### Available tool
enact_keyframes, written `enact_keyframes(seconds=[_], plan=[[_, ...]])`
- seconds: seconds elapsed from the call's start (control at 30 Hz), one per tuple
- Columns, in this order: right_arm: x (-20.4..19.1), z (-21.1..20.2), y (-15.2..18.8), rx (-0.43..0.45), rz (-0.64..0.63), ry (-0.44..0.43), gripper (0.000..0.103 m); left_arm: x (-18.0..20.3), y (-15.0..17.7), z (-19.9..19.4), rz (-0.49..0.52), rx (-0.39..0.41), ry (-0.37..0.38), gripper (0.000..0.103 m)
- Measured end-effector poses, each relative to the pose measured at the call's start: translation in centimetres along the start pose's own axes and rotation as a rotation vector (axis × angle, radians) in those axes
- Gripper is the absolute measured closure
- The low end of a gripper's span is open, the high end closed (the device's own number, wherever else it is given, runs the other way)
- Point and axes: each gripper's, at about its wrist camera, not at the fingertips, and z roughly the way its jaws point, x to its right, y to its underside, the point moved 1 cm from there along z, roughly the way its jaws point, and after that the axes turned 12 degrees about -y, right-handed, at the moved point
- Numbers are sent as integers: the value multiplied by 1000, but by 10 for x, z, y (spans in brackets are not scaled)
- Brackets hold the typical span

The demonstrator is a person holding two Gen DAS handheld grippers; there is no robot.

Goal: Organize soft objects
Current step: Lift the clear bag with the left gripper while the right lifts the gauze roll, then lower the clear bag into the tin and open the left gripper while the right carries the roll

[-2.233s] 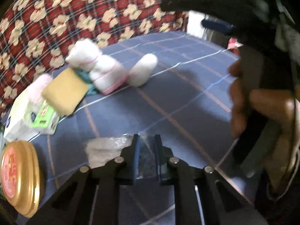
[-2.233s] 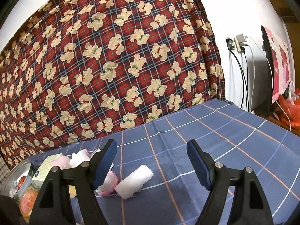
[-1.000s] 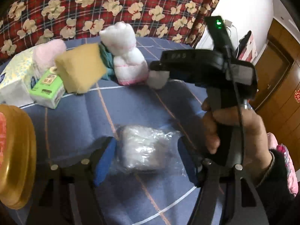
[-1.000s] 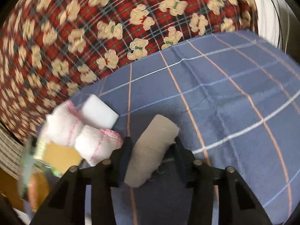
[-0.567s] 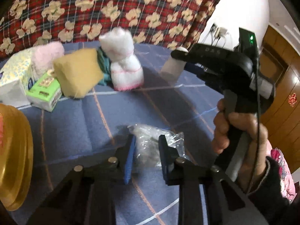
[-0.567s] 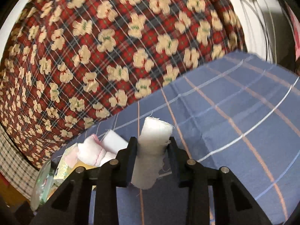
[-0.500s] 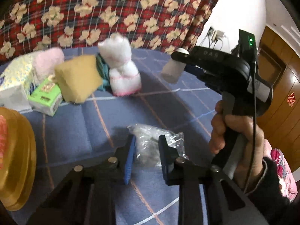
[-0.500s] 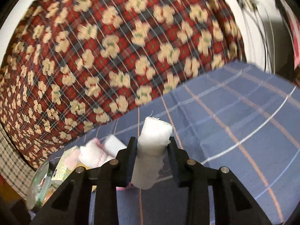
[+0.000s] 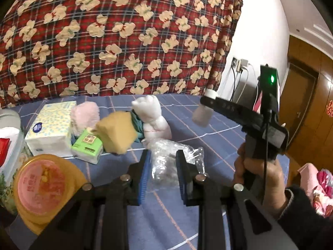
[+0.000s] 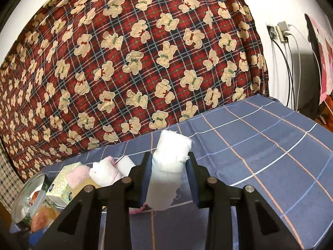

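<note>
My left gripper (image 9: 162, 167) is shut on a crinkled clear plastic packet (image 9: 166, 160) and holds it above the blue checked cloth (image 9: 208, 141). My right gripper (image 10: 169, 173) is shut on a white rolled cloth (image 10: 168, 164), lifted off the table; the roll also shows in the left wrist view (image 9: 203, 114). A white and pink plush toy (image 9: 153, 116), a yellow sponge (image 9: 116, 133) and a pink fluffy item (image 9: 84, 116) lie in a cluster at the back left.
A tissue box (image 9: 49, 129), a green tissue pack (image 9: 88, 145) and an orange-lidded tin (image 9: 43, 185) sit at the left. A red bear-print blanket (image 9: 116, 33) hangs behind. A wall socket with cables (image 10: 281, 33) is at the right.
My left gripper closed on the plastic packet and lifted it. My right gripper closed on the white roll and raised it off the cloth, up and to the right.
</note>
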Motion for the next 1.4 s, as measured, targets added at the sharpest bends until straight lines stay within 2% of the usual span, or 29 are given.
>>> enact_keyframes(seconds=[0.3,0.53,0.8,1.03,1.4], plan=[[-41,-13,17,6,-98,-3,68,-38,-2,-20,-56,32,-38,79],[-73,-22,33,-1,-118,-27,68,-64,-2,-37,-87,66,-73,79],[-126,-22,50,-22,-145,-118,68,-94,-2,-56,-118,103,-112,79],[-171,-14,57,-38,-179,-195,67,-129,-1,-75,-162,147,-181,79],[-231,2,69,-65,-213,-297,67,-183,4,-86,-239,162,-270,80]])
